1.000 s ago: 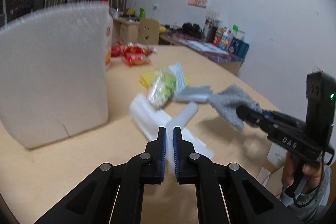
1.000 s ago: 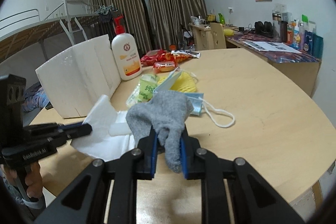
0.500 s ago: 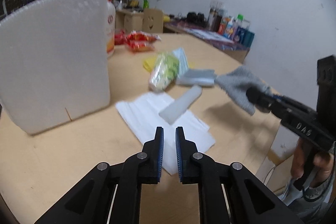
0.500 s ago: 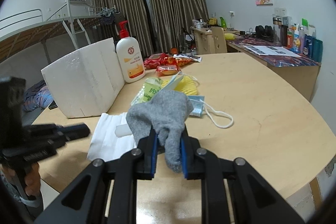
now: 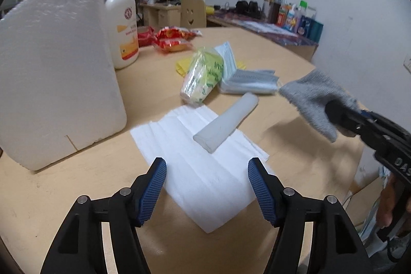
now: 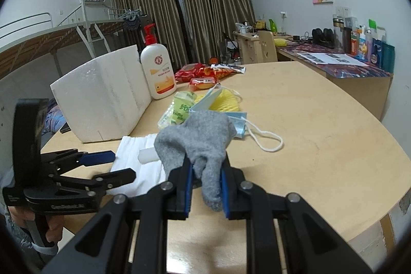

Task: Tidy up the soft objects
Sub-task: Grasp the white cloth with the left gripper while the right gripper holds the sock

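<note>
The grey sock (image 6: 199, 139) hangs above the wooden table (image 6: 321, 125), clamped between the pads of the right gripper (image 6: 205, 190), just in front of the white folded sheet (image 5: 203, 168). A white foam bar (image 5: 227, 121) lies across that sheet's far corner. At the sheet's near edge the left gripper (image 5: 206, 186) hovers, its jaws opening with nothing gripped between them; beyond the sheet lie a green packet (image 5: 201, 77) and blue face masks (image 5: 246, 80).
</note>
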`<state>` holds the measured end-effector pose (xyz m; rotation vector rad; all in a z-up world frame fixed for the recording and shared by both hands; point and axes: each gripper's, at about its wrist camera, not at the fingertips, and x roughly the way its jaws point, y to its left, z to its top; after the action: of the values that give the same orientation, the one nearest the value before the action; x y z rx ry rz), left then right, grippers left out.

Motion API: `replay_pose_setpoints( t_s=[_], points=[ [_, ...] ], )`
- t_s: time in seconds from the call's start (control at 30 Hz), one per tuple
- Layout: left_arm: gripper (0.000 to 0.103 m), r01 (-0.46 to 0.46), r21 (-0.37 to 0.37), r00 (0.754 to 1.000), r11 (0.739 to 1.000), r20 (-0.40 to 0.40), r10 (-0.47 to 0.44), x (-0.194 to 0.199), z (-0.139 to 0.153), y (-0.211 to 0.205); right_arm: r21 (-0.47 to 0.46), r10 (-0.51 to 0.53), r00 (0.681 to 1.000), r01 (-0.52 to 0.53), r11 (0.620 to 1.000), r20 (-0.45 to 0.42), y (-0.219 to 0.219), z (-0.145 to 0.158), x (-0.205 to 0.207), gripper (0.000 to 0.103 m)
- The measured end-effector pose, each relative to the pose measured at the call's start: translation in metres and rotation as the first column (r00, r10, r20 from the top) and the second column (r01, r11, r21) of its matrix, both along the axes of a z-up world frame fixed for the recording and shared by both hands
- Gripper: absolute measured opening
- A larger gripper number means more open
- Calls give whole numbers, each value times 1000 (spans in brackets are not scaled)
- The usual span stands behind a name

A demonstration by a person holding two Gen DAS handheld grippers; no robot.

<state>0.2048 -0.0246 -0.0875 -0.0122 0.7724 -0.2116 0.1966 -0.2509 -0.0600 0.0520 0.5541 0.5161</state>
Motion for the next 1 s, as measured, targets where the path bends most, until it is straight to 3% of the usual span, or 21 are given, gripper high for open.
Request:
replay_pose_setpoints(
  t_s=[0.13, 0.23, 0.4, 0.53, 0.63, 1.0],
  points=[
    [50, -8, 38, 998, 999, -54, 10, 10, -9, -6, 7, -1, 1000, 1, 1000, 0, -3, -1, -1, 22],
    [42, -10, 88, 999, 996, -45, 14, 11, -11, -11, 7, -1, 1000, 1, 1000, 0, -3, -1, -1, 22],
    [10, -13, 93, 998, 996, -53, 18, 12, -11, -7, 12, 1, 1000, -1, 1000, 8, -3, 2, -4, 22],
    [7, 11, 105, 998, 994, -63, -5, 7, -8, -7, 14, 1, 1000, -2, 1000, 21, -3, 4, -8, 22],
    [7, -5, 151, 1000, 989, 14, 3, -4, 2, -7, 15, 5, 1000, -6, 1000, 26, -2, 5, -9, 22],
    [7, -13, 111, 980, 994, 200, -10, -42, 59, 11, 24, 26, 998, -28, 999, 56, 4, 14, -17, 22]
  ],
)
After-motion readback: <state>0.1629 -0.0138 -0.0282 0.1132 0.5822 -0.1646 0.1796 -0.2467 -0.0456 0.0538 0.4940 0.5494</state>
